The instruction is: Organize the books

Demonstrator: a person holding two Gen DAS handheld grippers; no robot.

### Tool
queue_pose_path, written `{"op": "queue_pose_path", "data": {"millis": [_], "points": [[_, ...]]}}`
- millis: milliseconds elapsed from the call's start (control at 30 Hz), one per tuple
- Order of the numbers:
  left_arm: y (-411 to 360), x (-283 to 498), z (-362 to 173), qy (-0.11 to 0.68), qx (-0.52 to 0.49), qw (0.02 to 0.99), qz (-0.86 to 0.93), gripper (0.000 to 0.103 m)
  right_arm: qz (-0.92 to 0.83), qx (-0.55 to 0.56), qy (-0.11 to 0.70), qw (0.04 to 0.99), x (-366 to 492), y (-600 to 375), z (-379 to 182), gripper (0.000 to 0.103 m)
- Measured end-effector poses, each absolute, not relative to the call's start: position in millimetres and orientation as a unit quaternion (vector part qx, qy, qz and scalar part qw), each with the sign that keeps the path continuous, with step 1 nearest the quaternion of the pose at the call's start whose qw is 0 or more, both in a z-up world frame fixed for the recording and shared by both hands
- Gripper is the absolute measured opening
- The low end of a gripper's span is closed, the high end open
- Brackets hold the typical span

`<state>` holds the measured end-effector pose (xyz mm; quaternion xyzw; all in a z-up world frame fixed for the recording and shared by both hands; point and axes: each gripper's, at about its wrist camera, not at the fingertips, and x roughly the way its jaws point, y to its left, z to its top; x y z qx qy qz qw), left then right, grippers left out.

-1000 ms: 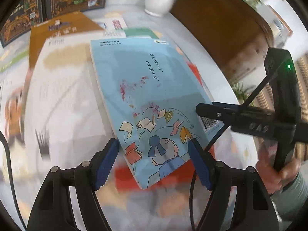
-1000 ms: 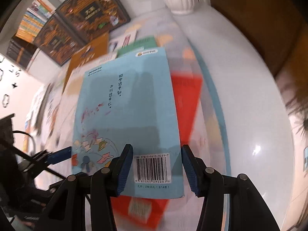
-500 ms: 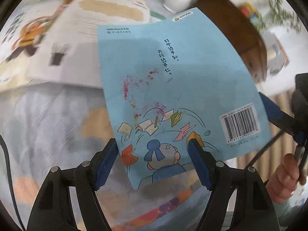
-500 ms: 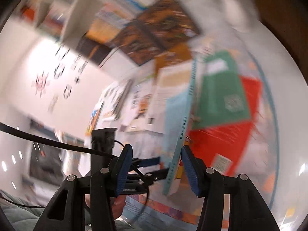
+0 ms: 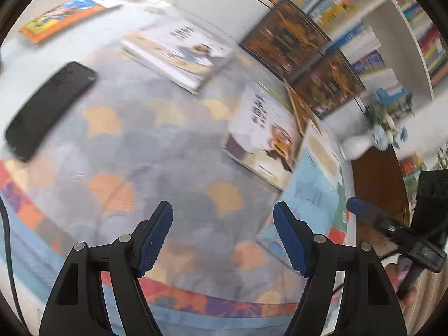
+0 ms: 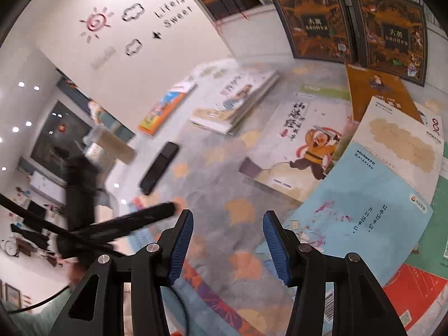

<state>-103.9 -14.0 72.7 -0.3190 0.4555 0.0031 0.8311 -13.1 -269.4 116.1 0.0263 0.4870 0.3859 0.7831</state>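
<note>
Released from both tools, blue book [image 6: 361, 210] now lies flat on patterned cloth [image 5: 156, 151], overlapping neighbouring books. Left tool [image 5: 223, 236] and right tool [image 6: 227, 245] spread, empty. Nearby: black phone [image 5: 47, 109].

Light-blue book [image 6: 361, 210] flat, back cover up, overlapping neighbouring books [image 6: 403, 151].

I count two dark ornate books [image 6: 313, 25] standing side by side against the shelf, far ahead of my right gripper [image 6: 228, 240]. One stack of picture books [image 6: 238, 100] lies ahead to its left, one orange book [image 6: 165, 109] beyond that. One black phone [image 6: 159, 168] lies ahead-left. One light blue book [image 6: 364, 204] lies just right of the gripper, one white vase [image 5: 355, 148] right of my left gripper [image 5: 224, 235].
</note>
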Motion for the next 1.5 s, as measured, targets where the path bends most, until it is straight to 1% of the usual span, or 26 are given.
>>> {"op": "queue_pose_path", "data": {"millis": [67,167,267,333,400,433,467,567,700,733,867,967,1100,1167,1267,1367,1400,1500], "points": [[-17.4,-102.2,74.3,0.463,-0.306,0.832,-0.002,0.072,0.346,0.039,0.504,0.790,-4.6,-290.4,102.2,0.051],[-40.8,-89.9,72.2,0.478,-0.287,0.829,-0.033,0.072,0.262,0.080,0.546,0.792,7.1,-340.4,66.1,0.051],[-88.5,-68.5,61.2,0.498,-0.253,0.826,-0.073,0.071,0.194,0.122,0.573,0.787,4.0,-388.4,38.1,0.048],[-115.7,-52.7,50.6,0.512,-0.232,0.823,-0.089,0.063,0.169,0.130,0.581,0.785,-1.7,-406.9,28.2,0.045],[-138.0,-34.3,35.4,0.532,-0.220,0.812,-0.094,0.040,0.157,0.145,0.583,0.784,-5.7,-418.0,20.7,0.044],[-148.8,-23.4,25.6,0.544,-0.211,0.807,-0.088,0.035,0.155,0.154,0.585,0.781,-7.8,-421.7,15.2,0.044],[-154.6,-18.2,20.4,0.551,-0.202,0.806,-0.079,0.032,0.158,0.159,0.582,0.782,-9.0,-423.2,13.6,0.043],[-164.5,-8.6,14.2,0.552,-0.198,0.807,-0.070,0.034,0.186,0.174,0.582,0.773,-12.4,-421.3,14.1,0.043],[-169.9,-11.4,15.1,0.566,-0.196,0.796,-0.090,0.034,0.204,0.180,0.604,0.749,-20.0,-411.0,-0.6,0.044],[-173.0,-16.1,15.3,0.569,-0.187,0.795,-0.095,0.034,0.208,0.180,0.597,0.754,-21.9,-411.3,-1.2,0.044],[-174.8,-27.8,14.7,0.570,-0.181,0.795,-0.104,0.034,0.236,0.242,0.596,0.728,-12.5,-425.5,-7.3,0.044],[-170.0,-33.5,14.0,0.569,-0.195,0.792,-0.106,0.032,0.301,0.262,0.568,0.720,-14.4,-428.5,14.5,0.044],[-168.7,-37.9,11.0,0.568,-0.217,0.784,-0.127,0.034,0.380,0.230,0.520,0.730,-18.5,-407.4,61.6,0.044],[-168.2,-38.3,8.7,0.568,-0.230,0.779,-0.134,0.034,0.363,0.199,0.525,0.744,-8.5,-388.4,63.1,0.049],[-166.0,-37.7,8.6,0.566,-0.239,0.778,-0.132,0.034,0.332,0.168,0.540,0.755,10.0,-367.2,54.5,0.049],[-160.4,-38.0,7.1,0.561,-0.263,0.771,-0.145,0.035,0.358,0.172,0.524,0.754,12.7,-358.4,73.0,0.049],[-158.5,-38.1,6.2,0.560,-0.274,0.768,-0.150,0.036,0.364,0.160,0.520,0.756,12.1,-354.1,79.9,0.049],[-150.4,-39.3,5.4,0.554,-0.297,0.763,-0.151,0.036,0.382,0.108,0.508,0.764,1.8,-336.8,99.4,0.049]]}}
